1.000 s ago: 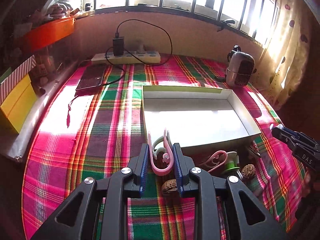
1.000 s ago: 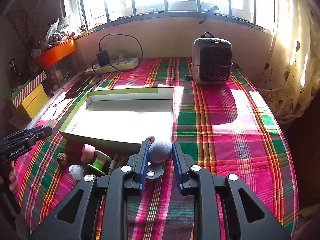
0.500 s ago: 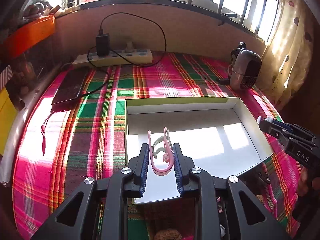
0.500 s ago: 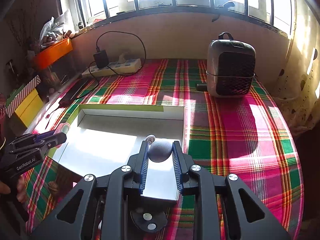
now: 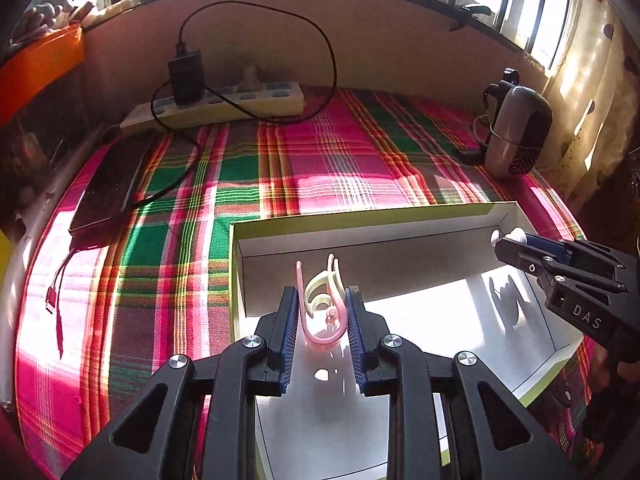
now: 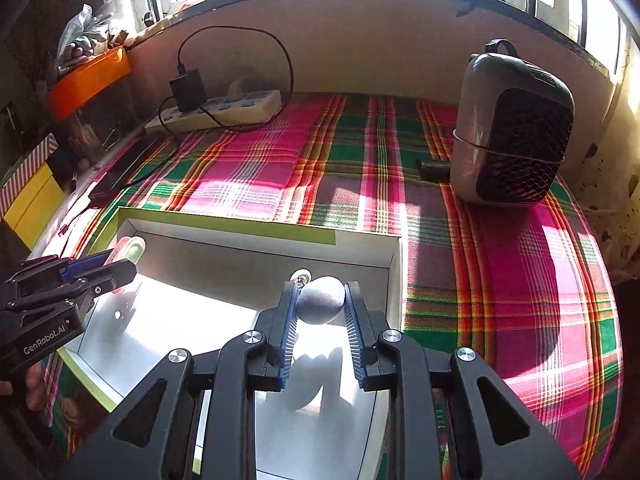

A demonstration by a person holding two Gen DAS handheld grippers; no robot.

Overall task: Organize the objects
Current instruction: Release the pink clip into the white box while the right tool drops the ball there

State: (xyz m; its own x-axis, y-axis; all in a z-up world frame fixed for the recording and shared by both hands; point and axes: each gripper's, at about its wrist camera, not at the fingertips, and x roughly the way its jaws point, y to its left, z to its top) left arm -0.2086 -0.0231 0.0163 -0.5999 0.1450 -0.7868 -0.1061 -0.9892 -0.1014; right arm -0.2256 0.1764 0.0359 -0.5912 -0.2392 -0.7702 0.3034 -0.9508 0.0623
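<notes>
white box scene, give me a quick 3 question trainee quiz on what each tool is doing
1. True or false: the left tool is shut on a pink clip.
2. What does the right tool hold? A) a walnut B) a grey ball C) a phone
3. Fill in: both tools hang over the white ____.

Key: 1 true; 2 B; 3 box
</notes>
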